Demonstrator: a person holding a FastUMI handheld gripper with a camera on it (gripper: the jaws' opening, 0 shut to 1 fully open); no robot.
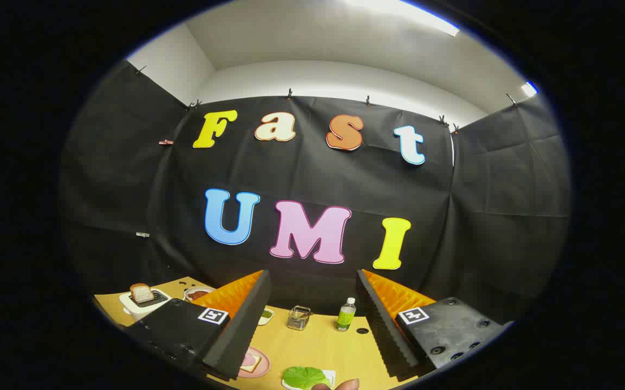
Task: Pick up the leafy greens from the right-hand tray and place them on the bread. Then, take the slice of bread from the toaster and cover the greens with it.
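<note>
Tongs [312,325] held level, spread wide, gripping nothing. Crinkled greens [305,377] on a white tray [330,375] bottom centre; bread [141,292] upright in the toaster [138,307], lower left.

The gripper [312,325] has two wedge-shaped fingers [236,325] with ribbed dark grey foam inner faces and orange ridged outer sides. Each is mounted on a black block with recessed screws and a square black-and-white marker tag. The fingers stand wide apart.
</note>
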